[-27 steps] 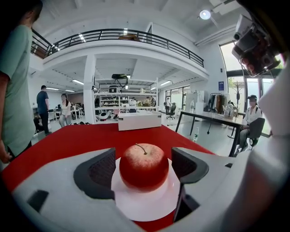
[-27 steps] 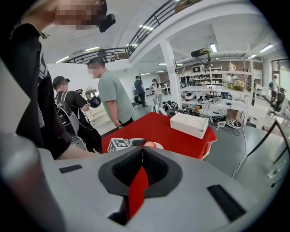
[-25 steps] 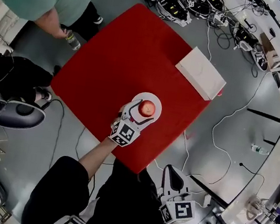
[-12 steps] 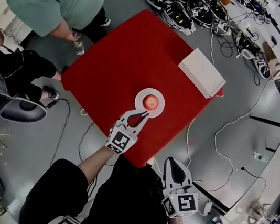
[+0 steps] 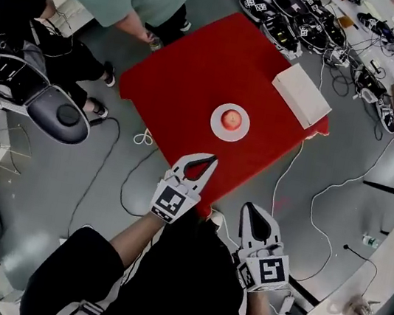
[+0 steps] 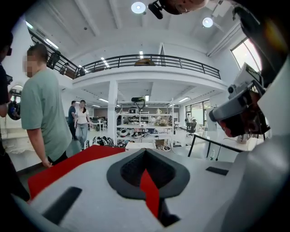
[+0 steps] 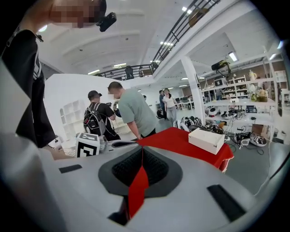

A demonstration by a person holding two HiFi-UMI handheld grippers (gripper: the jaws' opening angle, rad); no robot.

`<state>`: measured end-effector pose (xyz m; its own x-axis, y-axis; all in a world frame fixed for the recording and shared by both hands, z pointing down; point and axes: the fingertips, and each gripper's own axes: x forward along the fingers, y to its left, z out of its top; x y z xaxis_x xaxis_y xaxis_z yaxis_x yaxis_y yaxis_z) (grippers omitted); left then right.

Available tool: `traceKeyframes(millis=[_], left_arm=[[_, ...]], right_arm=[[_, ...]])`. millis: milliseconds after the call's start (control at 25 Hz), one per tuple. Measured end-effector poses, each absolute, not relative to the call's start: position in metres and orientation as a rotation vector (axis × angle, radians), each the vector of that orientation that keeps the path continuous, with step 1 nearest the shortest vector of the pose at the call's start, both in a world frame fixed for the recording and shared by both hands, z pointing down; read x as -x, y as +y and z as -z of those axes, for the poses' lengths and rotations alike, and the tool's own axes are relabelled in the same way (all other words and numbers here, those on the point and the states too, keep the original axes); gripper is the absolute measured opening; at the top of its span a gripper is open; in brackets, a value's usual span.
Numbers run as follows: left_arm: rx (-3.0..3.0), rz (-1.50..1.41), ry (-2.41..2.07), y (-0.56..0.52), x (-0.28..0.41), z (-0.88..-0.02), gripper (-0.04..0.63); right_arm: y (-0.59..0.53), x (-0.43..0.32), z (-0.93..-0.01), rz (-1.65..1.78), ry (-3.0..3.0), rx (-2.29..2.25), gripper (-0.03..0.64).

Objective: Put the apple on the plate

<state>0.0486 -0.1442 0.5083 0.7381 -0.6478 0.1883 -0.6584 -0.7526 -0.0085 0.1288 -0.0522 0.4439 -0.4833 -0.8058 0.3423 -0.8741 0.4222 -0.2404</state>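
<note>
now the apple point(image 5: 231, 118) sits on the plate point(image 5: 215, 127); left gripper point(image 5: 209, 162) jaws just clenched empty, right gripper point(image 5: 251, 210) likewise.

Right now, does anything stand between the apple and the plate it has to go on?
Nothing visible does: the apple already sits on the white plate, near the front edge of the red table.

Atop the plate point(image 5: 214, 123), the apple point(image 5: 231, 118), mid surface point(image 5: 188, 77). Behind and right of these, at the surface's edge, a box point(image 5: 301, 96).
</note>
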Motion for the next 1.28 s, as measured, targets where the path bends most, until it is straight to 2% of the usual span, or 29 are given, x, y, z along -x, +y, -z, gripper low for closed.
traceKeyframes(millis=[600,1280], left_arm=[[-2.794,-0.308,-1.090,-0.011,-0.057,-0.462,0.005],[-2.754,-0.250,-1.187,-0.001,-0.037,-0.456,0.005]], right_arm=[[0.019,-0.127,-0.434,-0.471,-2.626,-1.407,0.011],[0.021,-0.105,-0.434,-0.430,-2.623,-1.382,0.011]])
